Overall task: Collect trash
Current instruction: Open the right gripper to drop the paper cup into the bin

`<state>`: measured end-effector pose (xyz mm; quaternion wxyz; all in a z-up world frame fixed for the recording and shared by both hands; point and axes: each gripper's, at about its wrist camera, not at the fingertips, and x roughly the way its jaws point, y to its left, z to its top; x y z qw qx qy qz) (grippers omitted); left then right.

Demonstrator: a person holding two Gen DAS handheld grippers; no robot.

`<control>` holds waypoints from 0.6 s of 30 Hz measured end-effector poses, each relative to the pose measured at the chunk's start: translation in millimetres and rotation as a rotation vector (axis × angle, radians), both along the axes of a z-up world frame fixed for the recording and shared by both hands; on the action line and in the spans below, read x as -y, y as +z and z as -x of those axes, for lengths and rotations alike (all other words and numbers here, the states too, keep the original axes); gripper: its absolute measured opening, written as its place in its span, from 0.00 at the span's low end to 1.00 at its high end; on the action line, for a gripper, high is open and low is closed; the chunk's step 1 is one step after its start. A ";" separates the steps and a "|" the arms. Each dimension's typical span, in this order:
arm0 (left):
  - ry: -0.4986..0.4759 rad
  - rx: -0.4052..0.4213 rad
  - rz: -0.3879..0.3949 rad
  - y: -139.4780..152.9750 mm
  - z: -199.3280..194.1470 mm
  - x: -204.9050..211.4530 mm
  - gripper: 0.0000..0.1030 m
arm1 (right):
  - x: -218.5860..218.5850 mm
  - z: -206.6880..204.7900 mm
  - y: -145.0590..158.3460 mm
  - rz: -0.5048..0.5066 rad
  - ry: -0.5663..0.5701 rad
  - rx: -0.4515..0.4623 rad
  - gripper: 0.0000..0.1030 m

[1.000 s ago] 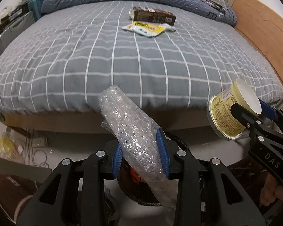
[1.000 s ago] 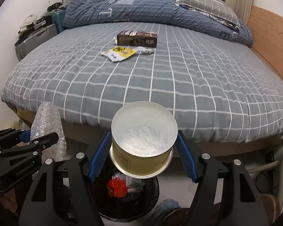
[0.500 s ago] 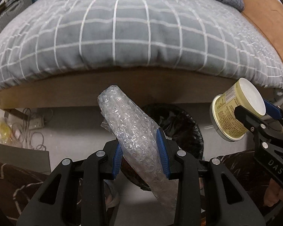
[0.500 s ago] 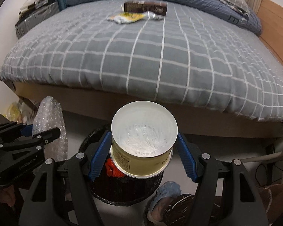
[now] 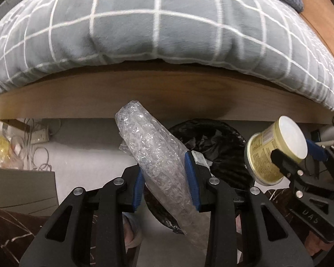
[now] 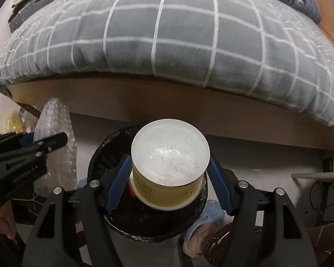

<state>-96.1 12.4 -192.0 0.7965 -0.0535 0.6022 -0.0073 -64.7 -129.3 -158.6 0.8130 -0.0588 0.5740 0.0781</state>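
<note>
My left gripper (image 5: pixel 165 173) is shut on a crumpled piece of clear bubble wrap (image 5: pixel 153 155) and holds it over the left rim of a round bin lined with a black bag (image 5: pixel 222 146). My right gripper (image 6: pixel 169 178) is shut on a yellow tub with a white base (image 6: pixel 170 155), held on its side directly above the bin (image 6: pixel 104 155). The tub (image 5: pixel 276 151) also shows at the right of the left wrist view. The bubble wrap (image 6: pixel 55 138) shows at the left of the right wrist view.
The bed with a grey checked cover (image 5: pixel 158 26) and its wooden side board (image 5: pixel 144 95) stand just behind the bin. Cables and a power strip (image 5: pixel 37 138) lie on the floor at left. A foot in a blue slipper (image 6: pixel 209 222) is beside the bin.
Both grippers have moved down and forward toward the bin with their loads. The bed top and the wrappers on it have slid out of view.
</note>
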 end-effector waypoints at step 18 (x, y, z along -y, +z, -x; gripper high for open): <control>-0.021 -0.026 -0.017 -2.7 -3.0 10.3 0.33 | 11.8 0.2 -4.4 0.034 -0.047 -0.002 0.92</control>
